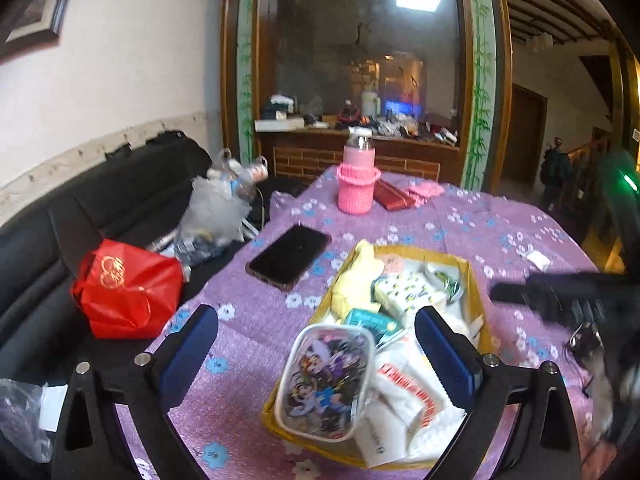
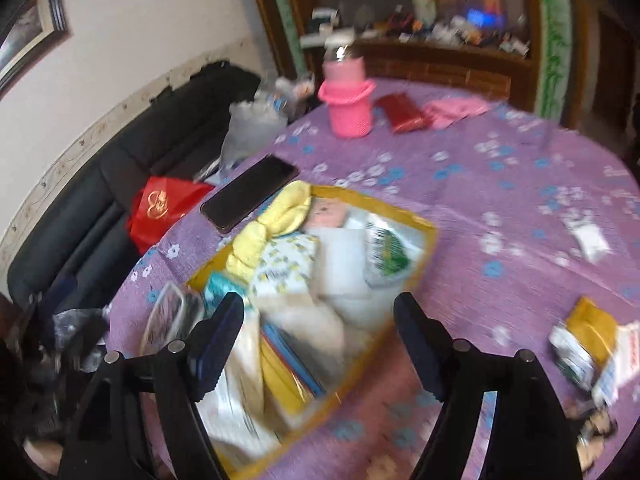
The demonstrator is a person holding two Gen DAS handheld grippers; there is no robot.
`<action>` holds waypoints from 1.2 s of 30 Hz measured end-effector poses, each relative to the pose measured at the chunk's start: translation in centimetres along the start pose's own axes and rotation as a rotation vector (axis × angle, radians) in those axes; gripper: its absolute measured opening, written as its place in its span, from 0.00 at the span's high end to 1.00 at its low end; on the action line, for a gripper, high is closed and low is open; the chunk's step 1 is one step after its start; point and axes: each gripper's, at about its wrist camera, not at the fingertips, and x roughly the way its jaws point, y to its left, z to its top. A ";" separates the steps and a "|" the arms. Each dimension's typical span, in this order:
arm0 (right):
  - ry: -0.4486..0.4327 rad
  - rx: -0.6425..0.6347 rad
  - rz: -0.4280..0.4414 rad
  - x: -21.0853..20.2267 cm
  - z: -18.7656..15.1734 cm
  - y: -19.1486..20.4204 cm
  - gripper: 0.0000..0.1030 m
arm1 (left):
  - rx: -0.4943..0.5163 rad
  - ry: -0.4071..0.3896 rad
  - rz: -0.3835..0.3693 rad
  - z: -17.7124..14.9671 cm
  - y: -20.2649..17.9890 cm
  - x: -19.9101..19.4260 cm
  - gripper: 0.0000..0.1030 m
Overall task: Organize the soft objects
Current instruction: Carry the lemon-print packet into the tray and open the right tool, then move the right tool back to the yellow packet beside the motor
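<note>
Purple floral cloth [image 1: 460, 216] covers the worktop, and on it sits a yellow-rimmed tray [image 1: 478, 280] crowded with soft things. At the tray's far left corner lies a yellow plush [image 1: 356, 280]; beside it are a white pack printed with small yellow and black marks [image 1: 408, 292], a teal packet [image 1: 372, 320] and a green-and-white sachet [image 1: 444, 280]. Nearer the camera, a clear pouch with cartoon figures [image 1: 326, 384] leans over the tray's near left edge, resting on white tissue packs with red lettering [image 1: 416, 396].

The left gripper [image 1: 316, 354] hangs over that near end with its jaws spread wide; the pouch lies between the blue pads [image 1: 188, 356] but neither pad touches it. In the right wrist view the right gripper [image 2: 320, 344] is also spread apart, above the tray's near half, and nothing is pinched between its fingers [image 2: 420, 340] (the view is blurred, so finer detail is lost).

A dark phone [image 1: 288, 256] lies face up left of the tray. Farther back stand a bottle in a pink knitted sleeve [image 1: 358, 184], a red wallet [image 1: 394, 196] and a pink cloth [image 1: 426, 192]. A small white packet [image 1: 538, 260] lies alone toward the right, and in the right wrist view a yellow-and-white packet [image 2: 592, 344] rests near the worktop's right edge. Off the left edge, a red bag [image 1: 128, 288] and a clear plastic bag [image 1: 216, 208] sit on a black sofa [image 1: 40, 240].
</note>
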 end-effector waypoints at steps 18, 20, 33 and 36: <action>-0.092 -0.019 -0.092 -4.3 -7.9 -0.4 0.21 | -0.009 -0.013 0.006 -0.2 -6.7 -1.6 0.00; -0.078 -0.021 -0.096 -3.9 -8.1 -0.4 0.21 | 0.006 0.000 0.011 -0.7 -7.3 -1.7 0.00; -0.038 -0.049 -0.123 -2.5 -8.6 0.6 0.20 | 0.021 0.082 -0.010 -1.8 -7.4 0.1 0.00; -0.025 -0.062 -0.133 -2.2 -8.6 0.9 0.20 | 0.013 0.107 -0.013 -2.0 -7.1 0.7 0.00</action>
